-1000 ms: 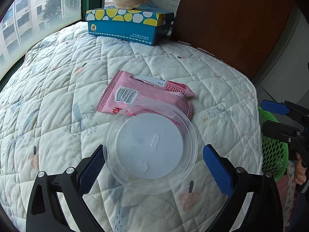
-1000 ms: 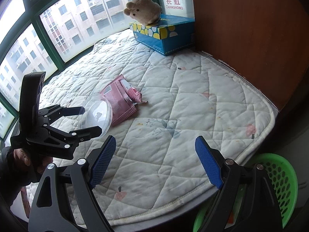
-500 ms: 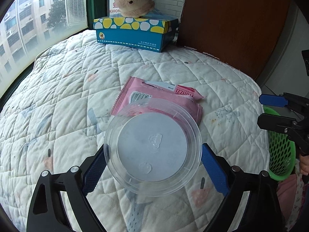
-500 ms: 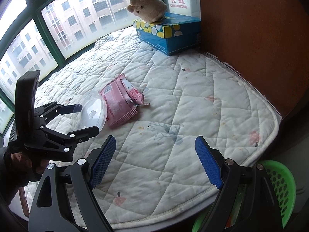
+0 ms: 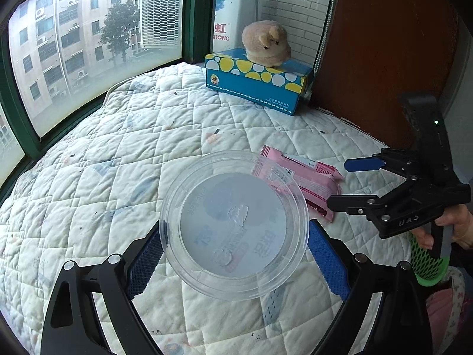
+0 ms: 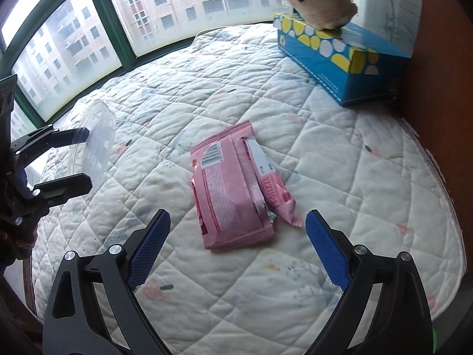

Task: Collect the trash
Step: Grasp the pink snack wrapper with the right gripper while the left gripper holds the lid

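A white appliance (image 5: 236,14) behind the tissue box bore red "HONG"; the pink wrapper (image 5: 304,177) read, partly, "ZZI".

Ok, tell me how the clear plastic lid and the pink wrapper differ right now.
The clear plastic lid is round and see-through; the pink wrapper is oblong, opaque and printed, with a barcode. The lid is lifted off the quilt, clamped between the left gripper pads; the wrapper lies flat on the quilt, ungripped, ahead of the open right gripper. The lid looks rigid, the wrapper crumpled and torn open. Both are trash to collect.
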`<state>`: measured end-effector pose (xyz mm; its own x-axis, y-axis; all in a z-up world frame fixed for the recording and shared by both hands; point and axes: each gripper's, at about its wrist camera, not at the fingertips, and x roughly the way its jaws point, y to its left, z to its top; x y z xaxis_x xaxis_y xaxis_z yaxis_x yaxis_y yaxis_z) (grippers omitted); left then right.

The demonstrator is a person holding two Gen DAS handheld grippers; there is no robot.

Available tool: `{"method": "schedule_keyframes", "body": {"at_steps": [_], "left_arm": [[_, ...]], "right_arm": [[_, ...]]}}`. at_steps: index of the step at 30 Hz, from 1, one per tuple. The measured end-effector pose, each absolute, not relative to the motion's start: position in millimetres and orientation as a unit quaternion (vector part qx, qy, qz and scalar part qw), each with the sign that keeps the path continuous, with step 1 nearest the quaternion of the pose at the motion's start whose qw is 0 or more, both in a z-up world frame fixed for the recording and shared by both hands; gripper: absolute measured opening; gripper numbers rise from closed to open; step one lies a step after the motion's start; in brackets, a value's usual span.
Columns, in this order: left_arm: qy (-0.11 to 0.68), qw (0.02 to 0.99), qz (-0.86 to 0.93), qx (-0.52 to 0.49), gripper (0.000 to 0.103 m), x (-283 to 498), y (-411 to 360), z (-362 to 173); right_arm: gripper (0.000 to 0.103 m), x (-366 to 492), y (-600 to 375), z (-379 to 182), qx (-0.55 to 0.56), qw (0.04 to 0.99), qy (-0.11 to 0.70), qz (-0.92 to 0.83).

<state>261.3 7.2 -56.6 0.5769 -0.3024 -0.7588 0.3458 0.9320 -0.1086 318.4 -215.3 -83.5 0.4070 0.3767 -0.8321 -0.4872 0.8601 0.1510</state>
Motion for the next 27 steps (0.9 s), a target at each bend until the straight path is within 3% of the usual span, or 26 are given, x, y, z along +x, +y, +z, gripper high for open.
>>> {"method": "schedule_keyframes", "body": {"at_steps": [18, 25, 27], "left_arm": [[0.424, 0.889, -0.175, 0.011, 0.089, 257.5, 21.8, -59.3], [0.428, 0.887, -0.173, 0.012, 0.090, 254.9, 20.9, -60.9], [0.427, 0.887, -0.174, 0.012, 0.089, 253.0, 17.7, -59.4]], "right_arm": [[0.095, 359.9, -186.4, -111.4, -0.112, 0.808, 0.508, 0.277], [0.065, 348.9, -195.1, -104.7, -0.087, 0.818, 0.504, 0.264], [0.064, 341.2, -198.3, -97.6, -0.085, 0.825, 0.496, 0.256]]}}
